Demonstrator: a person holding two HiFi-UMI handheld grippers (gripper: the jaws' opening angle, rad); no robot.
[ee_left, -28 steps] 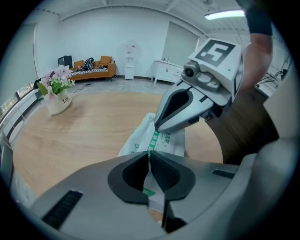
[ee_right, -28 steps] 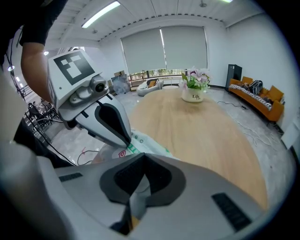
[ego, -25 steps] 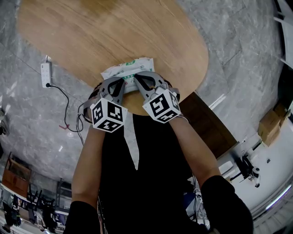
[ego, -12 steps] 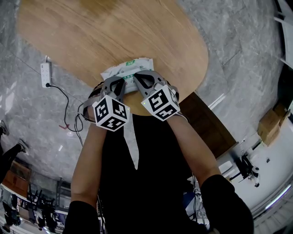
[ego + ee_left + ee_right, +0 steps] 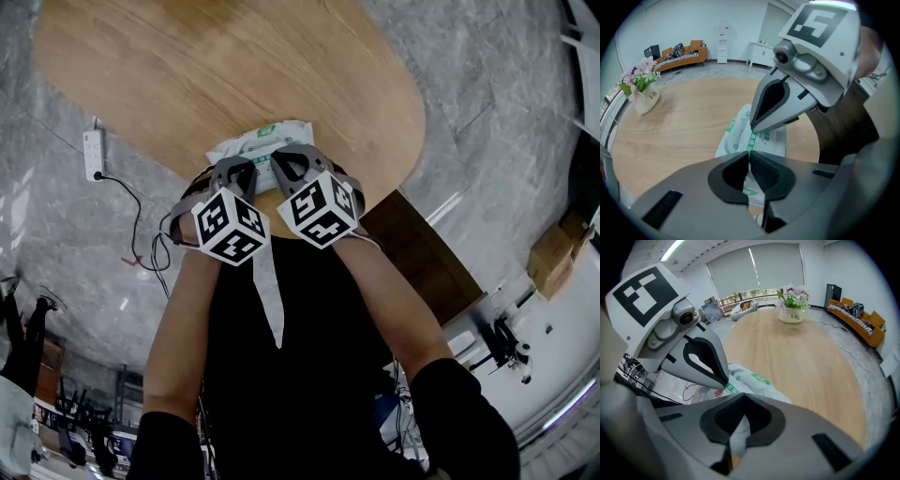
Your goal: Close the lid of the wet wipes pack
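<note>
Power strip [image 5: 93, 153] lies on the grey floor at the head view's left. The left gripper [image 5: 749, 155], jaws pressed together, is over the near side of the wet wipes pack [image 5: 265, 138]. The pack sits mid-frame at the wooden table's [image 5: 234, 66] near edge, its long axis running left to right with the right end slightly higher in frame. The right gripper [image 5: 739, 398], jaws likewise together, is just beside it.

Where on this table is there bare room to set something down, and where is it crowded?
Bare wood runs across the table beyond the wet wipes pack, up to the flower pot at the far end. The near edge is crowded: the left gripper and right gripper both sit at the pack.
</note>
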